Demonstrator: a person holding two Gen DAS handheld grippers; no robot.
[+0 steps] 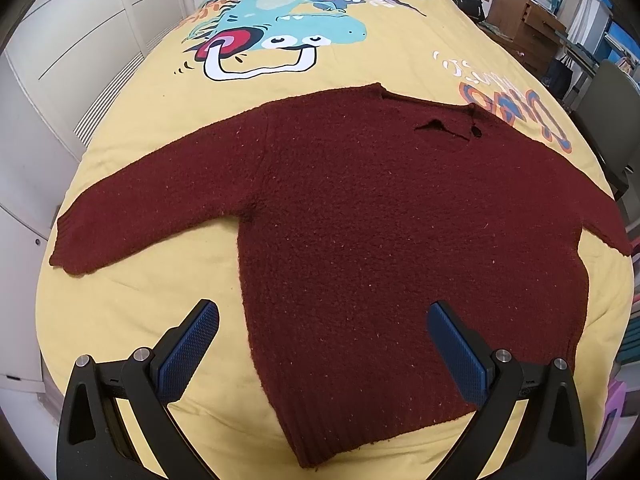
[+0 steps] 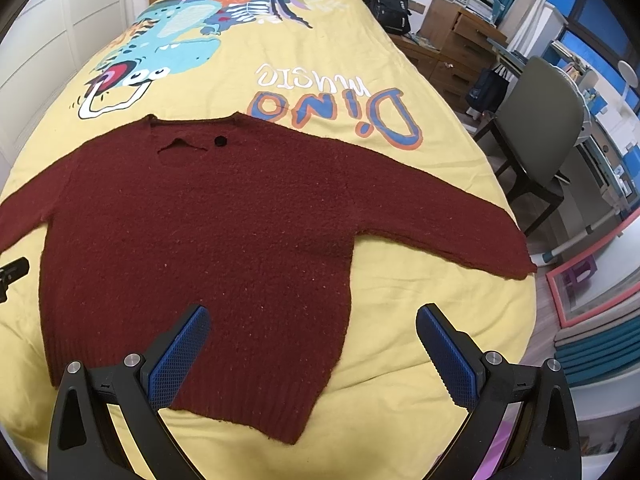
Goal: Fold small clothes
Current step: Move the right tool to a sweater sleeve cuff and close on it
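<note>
Yellow cotton covers the bed (image 1: 132, 128), printed with a cartoon dinosaur (image 1: 280, 20) near the headboard and the words "Dino music" (image 2: 332, 100) upside down from here. A dark red knit sweater (image 1: 380, 220) lies flat, front up, on the bed's near half, neck toward the headboard, hem toward the cameras, both sleeves spread outward and angled toward the foot of the bed. A small dark button (image 2: 219, 141) sits just beside the neck opening. To the bed's right stand a grey chair (image 2: 540, 120) and a wooden drawer unit (image 2: 452, 40). The left hand-held gripper (image 1: 322, 350) hangs over the sweater's hem, jaws spread wide, holding nothing. The right hand-held gripper (image 2: 312, 354) hangs over the hem's other corner, likewise spread and empty.
</note>
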